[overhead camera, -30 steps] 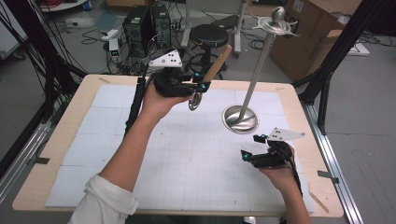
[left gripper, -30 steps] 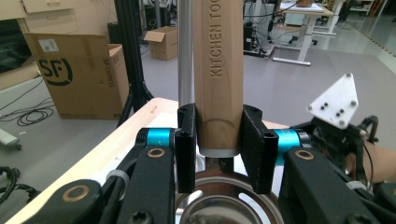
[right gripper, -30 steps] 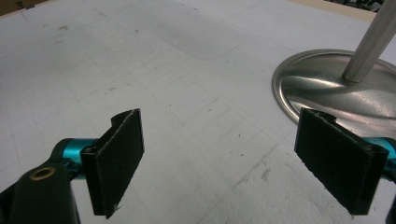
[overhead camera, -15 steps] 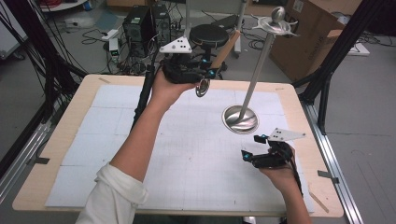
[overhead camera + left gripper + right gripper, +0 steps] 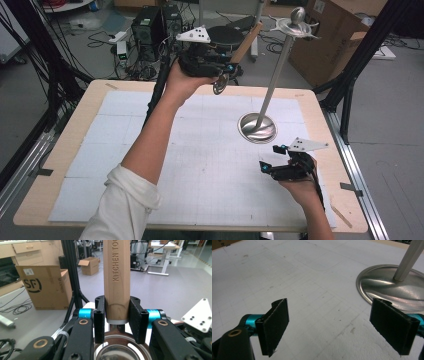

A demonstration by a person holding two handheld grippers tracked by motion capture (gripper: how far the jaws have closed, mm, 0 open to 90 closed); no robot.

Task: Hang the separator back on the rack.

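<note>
The left gripper [image 5: 227, 70] is clamped on the wooden handle of a steel-headed kitchen utensil [image 5: 116, 277], held in the air above the far edge of the white gridded worktop [image 5: 150, 150]. The right gripper [image 5: 272, 157], jaws wide apart with nothing between them, rests near the worktop's right edge, just beside the round steel base of a tall metal stand [image 5: 257, 127].
</note>
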